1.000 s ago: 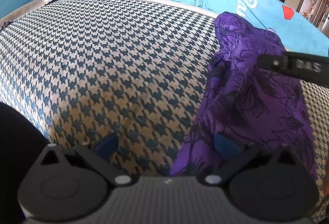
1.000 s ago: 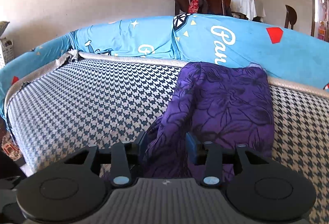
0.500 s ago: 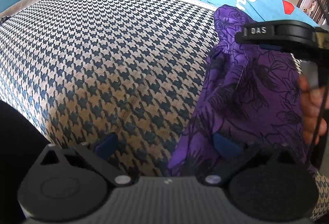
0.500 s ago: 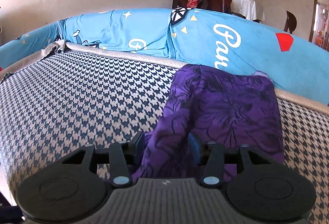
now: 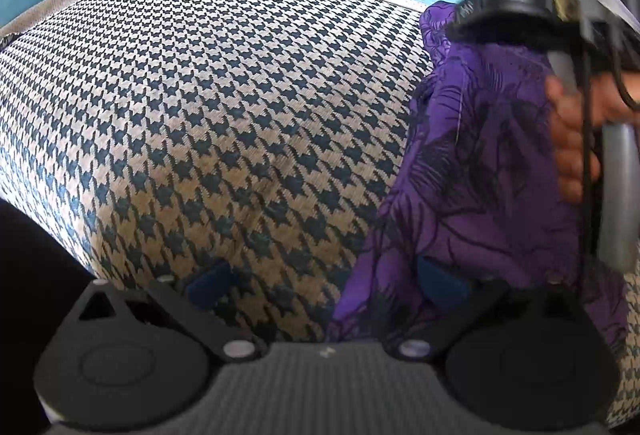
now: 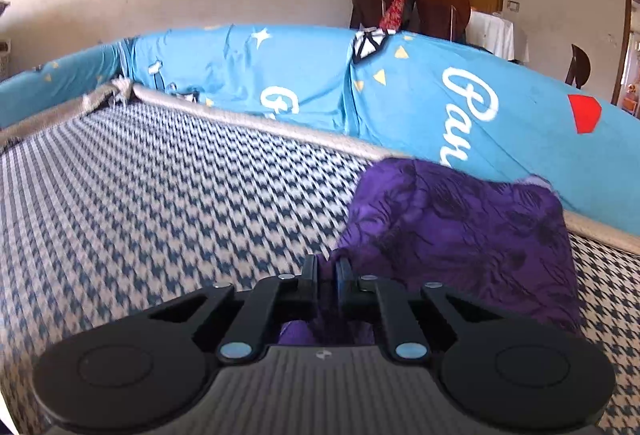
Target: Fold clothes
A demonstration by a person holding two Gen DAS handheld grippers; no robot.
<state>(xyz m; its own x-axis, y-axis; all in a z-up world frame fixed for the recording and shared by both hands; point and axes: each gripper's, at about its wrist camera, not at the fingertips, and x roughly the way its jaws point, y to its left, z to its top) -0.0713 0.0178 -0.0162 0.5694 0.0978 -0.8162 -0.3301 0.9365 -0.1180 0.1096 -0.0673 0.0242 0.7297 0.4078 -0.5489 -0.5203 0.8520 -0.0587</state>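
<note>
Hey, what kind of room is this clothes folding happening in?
Most likely a home living and dining room. The purple floral garment lies on a houndstooth-covered seat with blue printed back cushions, and wooden dining chairs stand behind by a white-clothed table.

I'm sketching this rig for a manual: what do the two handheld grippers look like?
Both are black, with round disc housings, linkage bars on silver pivot pins and a grey ribbed centre plate. The left gripper has blue finger pads. The right gripper has a grey handle and black cables, seen in the left wrist view.
</note>
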